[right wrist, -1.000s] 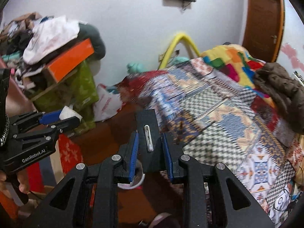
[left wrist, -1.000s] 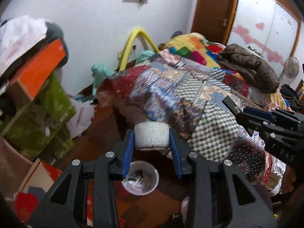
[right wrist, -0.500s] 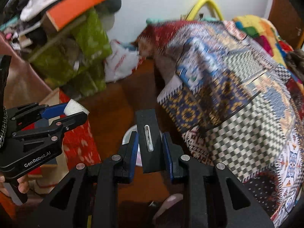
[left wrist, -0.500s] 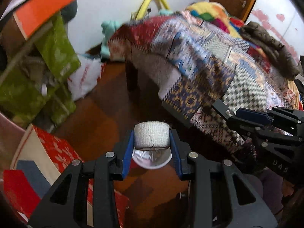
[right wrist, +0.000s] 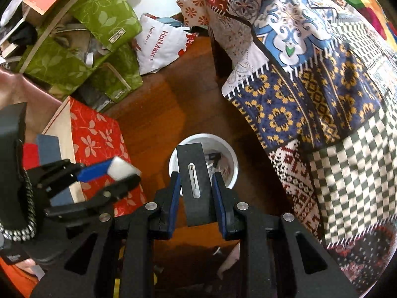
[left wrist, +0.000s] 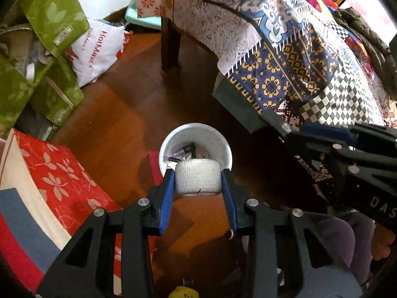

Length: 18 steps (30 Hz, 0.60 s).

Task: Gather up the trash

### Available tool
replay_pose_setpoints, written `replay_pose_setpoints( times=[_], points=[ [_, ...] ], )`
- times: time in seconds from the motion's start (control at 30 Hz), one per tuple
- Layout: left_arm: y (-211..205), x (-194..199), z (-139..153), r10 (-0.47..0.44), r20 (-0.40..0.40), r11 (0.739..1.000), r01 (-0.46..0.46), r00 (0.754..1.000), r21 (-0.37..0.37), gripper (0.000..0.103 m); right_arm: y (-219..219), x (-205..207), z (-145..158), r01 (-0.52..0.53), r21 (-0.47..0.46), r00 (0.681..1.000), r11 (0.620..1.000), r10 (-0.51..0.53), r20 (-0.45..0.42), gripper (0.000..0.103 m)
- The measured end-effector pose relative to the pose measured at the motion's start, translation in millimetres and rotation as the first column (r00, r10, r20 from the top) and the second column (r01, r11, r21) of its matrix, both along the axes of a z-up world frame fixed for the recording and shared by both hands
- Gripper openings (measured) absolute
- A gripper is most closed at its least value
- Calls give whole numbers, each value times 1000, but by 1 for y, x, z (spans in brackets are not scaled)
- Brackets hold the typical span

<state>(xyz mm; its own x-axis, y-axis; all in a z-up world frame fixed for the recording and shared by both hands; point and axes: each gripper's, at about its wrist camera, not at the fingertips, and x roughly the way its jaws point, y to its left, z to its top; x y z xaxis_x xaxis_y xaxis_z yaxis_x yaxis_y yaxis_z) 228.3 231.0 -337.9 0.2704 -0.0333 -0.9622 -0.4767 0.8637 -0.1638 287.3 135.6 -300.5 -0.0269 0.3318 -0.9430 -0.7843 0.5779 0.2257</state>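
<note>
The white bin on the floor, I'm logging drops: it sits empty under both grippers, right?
Not empty. The left wrist view shows scraps and a dark piece already inside the white bin; it does sit on the floor under both grippers.

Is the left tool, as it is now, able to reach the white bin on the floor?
Probably yes. The left tool, shut on the white roll, hangs over the open white bin with nothing between them.
</note>
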Motion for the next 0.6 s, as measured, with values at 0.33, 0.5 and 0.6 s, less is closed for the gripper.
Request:
replay_pose_setpoints(
  times=[0.33,0.5,0.6],
  points=[
    [4,22,-16,13,-27,997,-15,1000,-75,41,0,15,2,-4,-19,1000,1000,4,11,40],
    [-2,22,-11,9,-33,999,-11,999,-46,43,-14,17,13,4,-8,999,1000,-3,36,40],
    [-4,20,1,10,-21,1000,-11,1000,-9,43,-25,13,25,19,8,998,1000,-20,62,40]
  ],
)
